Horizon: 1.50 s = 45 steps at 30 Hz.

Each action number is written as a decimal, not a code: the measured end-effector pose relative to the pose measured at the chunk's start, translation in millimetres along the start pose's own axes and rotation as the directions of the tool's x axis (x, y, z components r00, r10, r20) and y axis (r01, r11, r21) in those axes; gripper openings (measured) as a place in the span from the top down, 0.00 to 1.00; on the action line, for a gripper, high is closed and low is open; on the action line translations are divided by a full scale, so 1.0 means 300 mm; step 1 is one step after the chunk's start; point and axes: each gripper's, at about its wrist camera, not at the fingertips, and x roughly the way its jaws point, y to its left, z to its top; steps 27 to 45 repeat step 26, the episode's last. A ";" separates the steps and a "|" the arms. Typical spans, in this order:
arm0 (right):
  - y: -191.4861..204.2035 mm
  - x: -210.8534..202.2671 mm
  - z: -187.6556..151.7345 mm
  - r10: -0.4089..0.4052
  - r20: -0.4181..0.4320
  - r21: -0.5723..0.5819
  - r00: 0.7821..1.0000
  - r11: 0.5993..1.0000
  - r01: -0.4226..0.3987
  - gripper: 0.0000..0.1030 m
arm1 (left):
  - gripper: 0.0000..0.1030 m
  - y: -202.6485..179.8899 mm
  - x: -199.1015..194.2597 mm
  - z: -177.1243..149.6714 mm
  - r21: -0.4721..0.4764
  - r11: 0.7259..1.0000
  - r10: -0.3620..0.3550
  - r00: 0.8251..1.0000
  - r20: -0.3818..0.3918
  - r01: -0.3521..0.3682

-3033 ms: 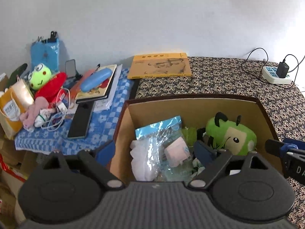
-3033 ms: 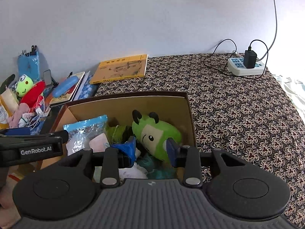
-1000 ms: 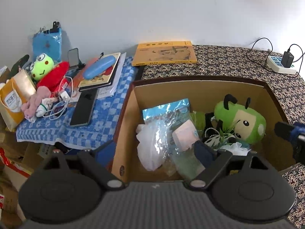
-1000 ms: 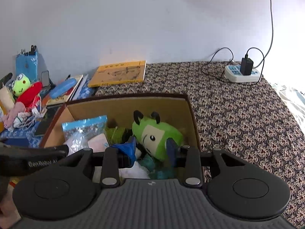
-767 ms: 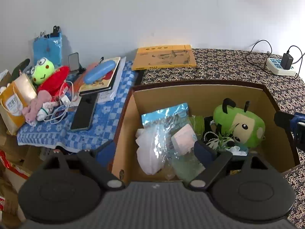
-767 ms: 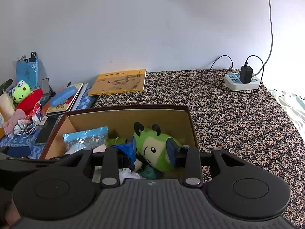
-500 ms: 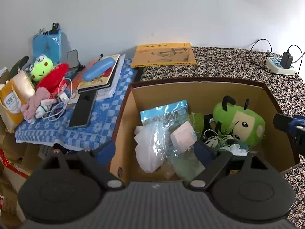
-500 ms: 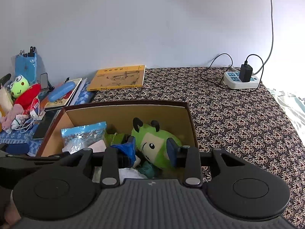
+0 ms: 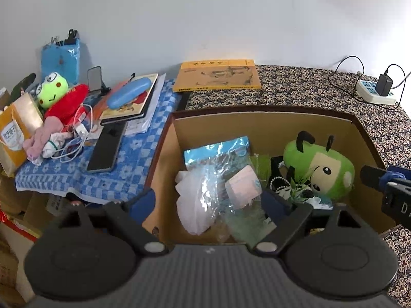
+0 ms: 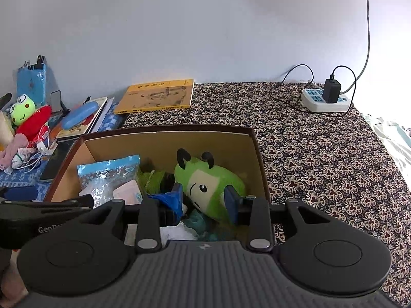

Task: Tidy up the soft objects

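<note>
Green plush toy (image 10: 213, 187) seen lower centre, inside cardboard box (image 10: 167, 131). Judged light, squashy; best pinched at body. Right gripper (image 10: 203, 200) held apart, nothing clamped. Left gripper (image 9: 208, 200) spread wide, empty.

A green plush toy (image 10: 213, 187) lies in the brown cardboard box (image 10: 167, 141), beside a blue-checked cloth (image 9: 64, 177).

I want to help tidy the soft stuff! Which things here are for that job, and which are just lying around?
For the job: green plush, cardboard box, frog plush, pink soft toy.

Just lying about: yellow book, blue case, phone, power strip.
</note>
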 end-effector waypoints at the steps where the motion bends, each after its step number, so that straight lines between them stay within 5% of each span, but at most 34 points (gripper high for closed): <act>1: -0.002 0.004 -0.001 0.001 -0.003 0.001 1.000 1.000 -0.001 0.82 | 0.14 -0.001 0.001 0.000 0.003 1.000 0.000 1.000 0.000 0.000; 45: 0.006 0.024 -0.010 0.015 -0.019 0.000 1.000 1.000 -0.015 0.82 | 0.20 0.014 -0.001 0.010 -0.003 0.999 -0.046 0.999 0.015 0.046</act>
